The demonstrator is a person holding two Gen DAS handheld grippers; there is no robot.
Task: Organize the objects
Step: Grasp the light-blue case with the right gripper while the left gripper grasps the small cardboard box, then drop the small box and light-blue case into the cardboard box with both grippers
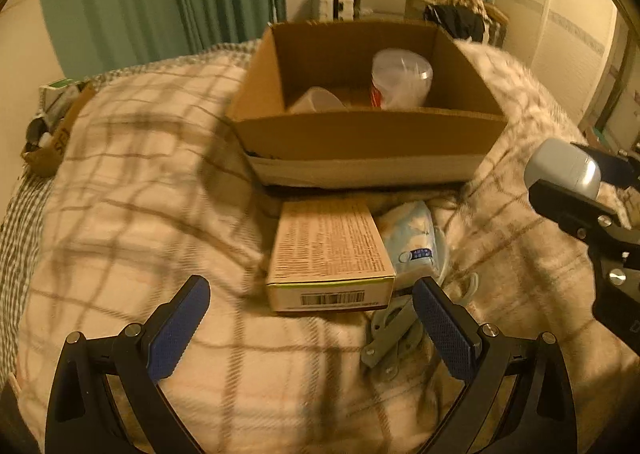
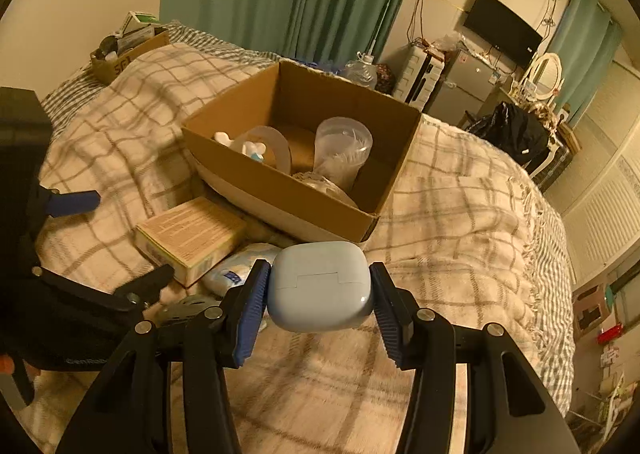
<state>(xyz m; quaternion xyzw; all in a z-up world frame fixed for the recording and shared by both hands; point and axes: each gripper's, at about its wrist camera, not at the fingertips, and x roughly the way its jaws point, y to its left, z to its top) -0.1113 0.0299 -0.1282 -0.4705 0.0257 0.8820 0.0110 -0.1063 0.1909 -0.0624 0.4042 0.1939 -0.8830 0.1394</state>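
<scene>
An open cardboard box [image 1: 360,134] [image 2: 292,198] sits on the plaid blanket, holding a clear plastic cup [image 1: 400,78] [image 2: 342,154] and other small items. My right gripper [image 2: 320,294] is shut on a pale blue case [image 2: 320,286] [image 1: 564,166], held above the blanket in front of the box. My left gripper [image 1: 312,330] is open and empty, just short of a tan printed carton [image 1: 332,254] [image 2: 192,234]. A pale blue packet [image 1: 416,238] [image 2: 236,270] lies right of the carton. A grey metal bracket [image 1: 392,338] lies by my left gripper's right finger.
The plaid blanket [image 1: 140,194] covers a bed. A small box of clutter [image 2: 128,50] sits at the far left corner. Green curtains, a fridge [image 2: 464,90], a wall TV [image 2: 504,28] and a dark bag [image 2: 512,134] stand beyond the bed.
</scene>
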